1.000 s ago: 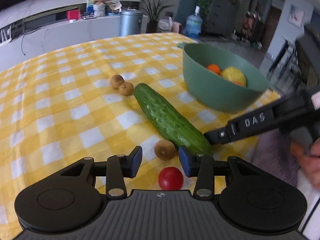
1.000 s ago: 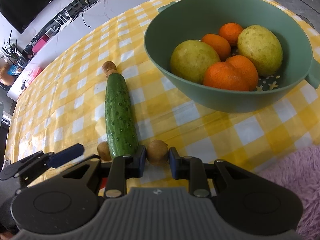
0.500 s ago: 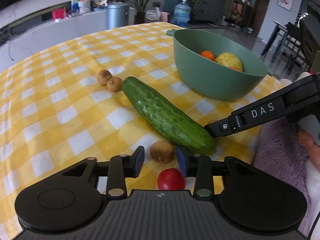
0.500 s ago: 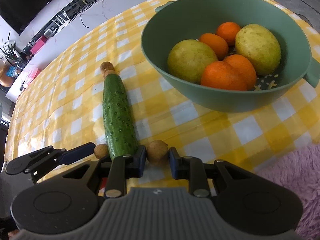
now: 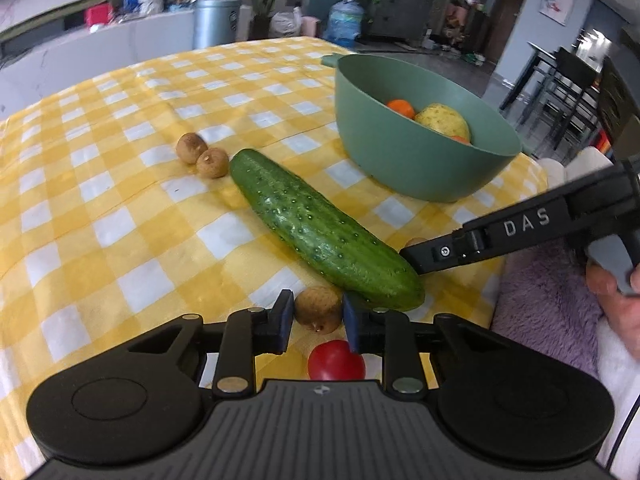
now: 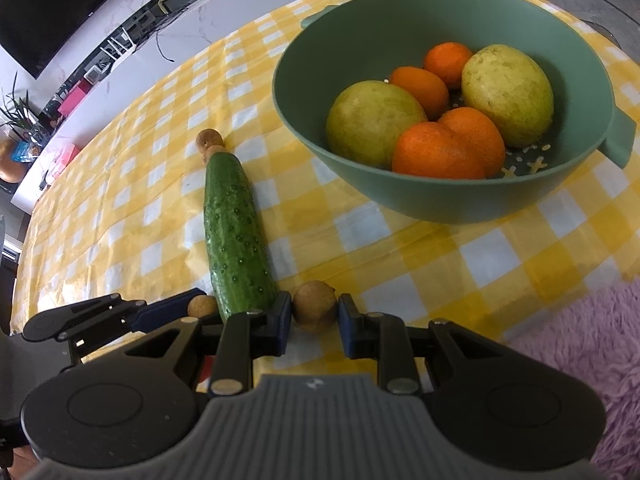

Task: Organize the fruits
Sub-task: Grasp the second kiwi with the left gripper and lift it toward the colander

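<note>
Fruit sorting is at the grabbing step, I think. From the left wrist, the left tongs (image 5: 318,316) have just been closing, and now their blue pads press on a small brown fruit (image 5: 318,309) that sits on the yellow checked cloth (image 5: 100,208). It lies right at the near end of the long green cucumber (image 5: 320,228). A little red tomato (image 5: 336,360) sits just under the tongs. Two more small brown fruits (image 5: 202,154) touch each other at the far end of the cucumber. The green bowl (image 5: 404,168) stands farther back on the right with oranges and a yellow fruit inside. The other tongs reach in from the right, and white letters on their arm read "DAS" (image 5: 526,222).

From the right wrist, the right tongs (image 6: 314,314) are squeezed on another small brown fruit (image 6: 314,312), on the other side of the cucumber's near end. The left tongs (image 6: 168,312) show at the left with their fruit. The bowl (image 6: 400,196) holds four oranges (image 6: 436,152) and two big yellow-green fruits (image 6: 374,120). No words can be read here.

Next, each little fruit likely needs to be lifted straight up, carried over the bowl rim and let go softly. Squeezing too hard could squash them. The cucumber is very close and could get bumped.
</note>
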Demonstrator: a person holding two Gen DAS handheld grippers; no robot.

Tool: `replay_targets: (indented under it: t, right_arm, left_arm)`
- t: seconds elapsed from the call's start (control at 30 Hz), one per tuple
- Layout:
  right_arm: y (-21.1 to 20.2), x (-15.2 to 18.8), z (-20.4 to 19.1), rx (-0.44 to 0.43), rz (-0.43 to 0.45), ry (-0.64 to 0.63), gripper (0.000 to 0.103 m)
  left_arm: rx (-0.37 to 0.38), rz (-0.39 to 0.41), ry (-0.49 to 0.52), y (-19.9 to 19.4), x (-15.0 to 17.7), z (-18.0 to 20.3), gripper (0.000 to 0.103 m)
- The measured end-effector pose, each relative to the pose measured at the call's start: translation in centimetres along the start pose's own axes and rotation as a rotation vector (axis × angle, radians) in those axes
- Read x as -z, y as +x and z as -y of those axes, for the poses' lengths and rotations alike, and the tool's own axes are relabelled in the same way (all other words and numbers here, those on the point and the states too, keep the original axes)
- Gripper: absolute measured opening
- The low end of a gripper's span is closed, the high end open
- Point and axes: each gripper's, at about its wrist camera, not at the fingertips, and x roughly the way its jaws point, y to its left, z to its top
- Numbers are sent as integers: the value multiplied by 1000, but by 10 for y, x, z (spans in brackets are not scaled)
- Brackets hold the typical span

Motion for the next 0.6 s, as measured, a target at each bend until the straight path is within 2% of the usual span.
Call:
replay_targets:
  t: [0.13, 0.23, 0.33, 0.47, 0.6]
  right_arm:
    - [-4, 0, 3, -3, 13, 12, 21]
    - [-10, 1, 3, -24, 38, 6, 21]
    - [-23, 1, 0, -53, 95, -19, 21]
    - [-41, -2, 1, -124, 160, -6, 21]
    - [-66, -13, 8, -170, 277, 80, 21]
  left_arm:
    - [-9, 45, -65, -14, -3, -3, 29]
    - [21, 105, -167, -31, -4, -10, 29]
    - [42, 187, -223, -48, -10, -9, 29]
    - [133, 300, -283, -66, -22, -3, 29]
    - [188, 347, -353, -68, -33, -2, 29]
